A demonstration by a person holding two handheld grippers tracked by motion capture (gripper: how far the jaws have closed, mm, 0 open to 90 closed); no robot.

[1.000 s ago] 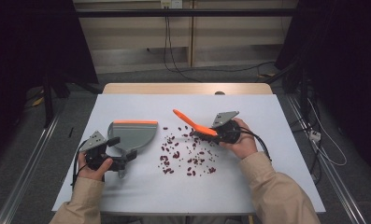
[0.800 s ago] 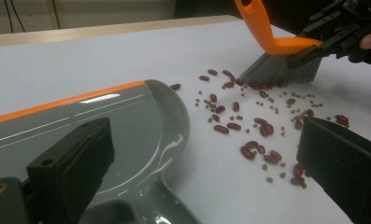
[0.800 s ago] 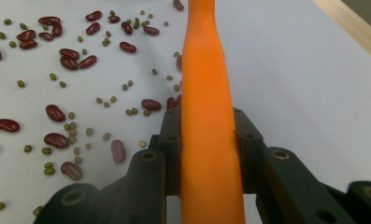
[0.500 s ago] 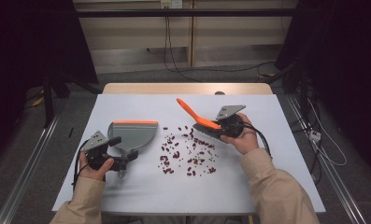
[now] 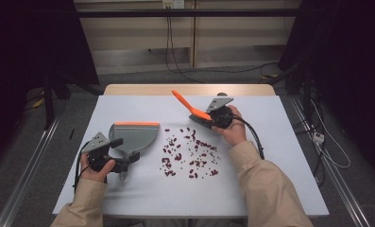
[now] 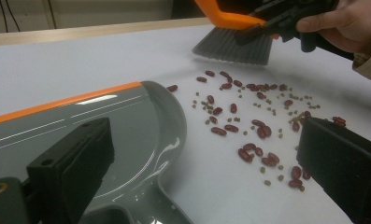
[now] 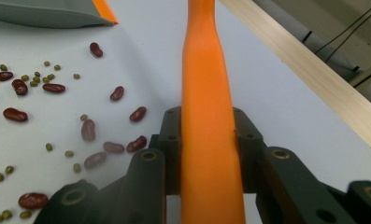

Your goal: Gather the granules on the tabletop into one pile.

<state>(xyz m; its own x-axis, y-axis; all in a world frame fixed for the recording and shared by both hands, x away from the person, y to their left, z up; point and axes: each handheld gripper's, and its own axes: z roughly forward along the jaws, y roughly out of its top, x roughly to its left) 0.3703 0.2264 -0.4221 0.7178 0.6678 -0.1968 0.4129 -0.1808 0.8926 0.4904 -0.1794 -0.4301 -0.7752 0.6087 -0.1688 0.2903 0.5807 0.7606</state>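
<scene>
Red beans and small green ones [image 5: 190,156] lie scattered over the middle of the white table [image 5: 279,189]. A grey dustpan with an orange lip [image 5: 135,135] lies flat to their left. My left gripper [image 5: 123,150] is open, its jaws wide apart on either side of the dustpan's handle. In the left gripper view [image 6: 204,135] the dustpan [image 6: 103,126] and beans [image 6: 248,126] lie ahead. My right gripper [image 5: 201,118] is shut on the orange brush [image 5: 187,105], held above the table beyond the beans. Its grey bristles [image 6: 234,46] hang over the far beans. The orange handle [image 7: 206,93] runs between the right gripper's jaws [image 7: 206,135].
The table's wooden far edge [image 5: 190,89] lies just past the brush tip. A black cable [image 5: 256,139] trails from the right gripper along the sleeve. Bare white surface stretches along the front and right of the table. Floor rails and cables surround the table.
My right gripper has carried the brush up and away, toward the table's far right. The left gripper and the dustpan have stayed put.
</scene>
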